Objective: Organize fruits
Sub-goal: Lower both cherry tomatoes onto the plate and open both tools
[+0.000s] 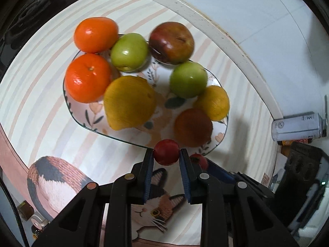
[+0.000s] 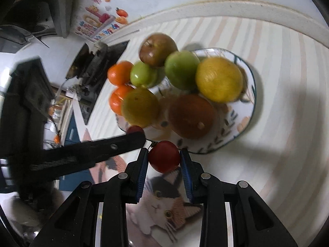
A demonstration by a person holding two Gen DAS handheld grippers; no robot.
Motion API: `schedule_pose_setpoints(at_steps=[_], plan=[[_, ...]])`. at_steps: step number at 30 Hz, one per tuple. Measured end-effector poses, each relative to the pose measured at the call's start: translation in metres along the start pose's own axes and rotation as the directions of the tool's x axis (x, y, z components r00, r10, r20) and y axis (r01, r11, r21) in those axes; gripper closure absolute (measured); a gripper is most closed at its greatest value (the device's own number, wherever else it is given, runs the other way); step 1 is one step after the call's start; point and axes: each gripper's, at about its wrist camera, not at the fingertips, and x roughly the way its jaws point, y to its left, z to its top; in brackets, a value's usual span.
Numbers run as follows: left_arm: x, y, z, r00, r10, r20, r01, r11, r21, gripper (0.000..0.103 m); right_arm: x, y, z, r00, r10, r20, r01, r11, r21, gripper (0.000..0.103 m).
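Observation:
A flower-patterned plate (image 1: 123, 138) on the striped cloth holds two tangerines (image 1: 88, 78), two green apples (image 1: 129, 51), a red apple (image 1: 171, 42), two yellow citrus fruits (image 1: 128, 103) and a brownish fruit (image 1: 193, 126). My left gripper (image 1: 166, 153) is shut on a small red fruit (image 1: 166, 151) just over the plate's near rim. Beside it on the right, a second small red fruit (image 1: 199, 160) sits between the right gripper's fingers (image 1: 218, 170). In the right wrist view my right gripper (image 2: 164, 154) is shut on that red fruit (image 2: 164, 156) by the plate (image 2: 242, 127). The left gripper's finger (image 2: 123, 144) crosses from the left.
The cloth carries a calico cat print (image 1: 156, 205) under both grippers. A white table rim (image 1: 226, 37) curves behind the plate. A spray can (image 1: 298, 125) lies at the right. A dark stove top (image 2: 96, 61) and a colourful packet (image 2: 96, 24) stand at the left.

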Motion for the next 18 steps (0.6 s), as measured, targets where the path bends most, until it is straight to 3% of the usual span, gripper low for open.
schedule_pose_setpoints(at_steps=[4,9,12,14,16,18], plan=[[0.000,0.013,0.004,1.000,-0.027,-0.002,0.027,0.999,-0.037,0.080,-0.008,0.008,0.030,1.000,0.014,0.005,-0.014,1.000,-0.013,0.069],[0.000,0.027,0.011,0.995,-0.099,0.017,0.100,0.989,-0.111,0.080,0.003,0.009,0.072,0.997,0.052,-0.062,-0.051,0.999,0.004,0.066],[0.000,0.029,0.015,0.995,-0.099,0.014,0.100,0.984,-0.146,0.078,0.009,0.002,0.088,0.995,0.054,-0.085,-0.050,0.997,0.056,0.034],[-0.002,0.031,0.017,0.996,-0.088,0.019,0.090,0.984,-0.152,0.078,0.003,-0.004,0.089,0.995,0.065,-0.080,-0.058,0.995,0.084,0.032],[-0.006,0.034,0.017,0.997,-0.079,0.020,0.081,0.984,-0.158,0.070,-0.001,-0.009,0.087,0.994,0.072,-0.087,-0.063,0.993,0.104,0.029],[-0.012,0.035,0.015,0.998,-0.051,0.024,0.054,0.988,-0.144,0.039,-0.009,-0.012,0.083,0.995,0.042,-0.087,-0.032,0.994,0.104,0.025]])
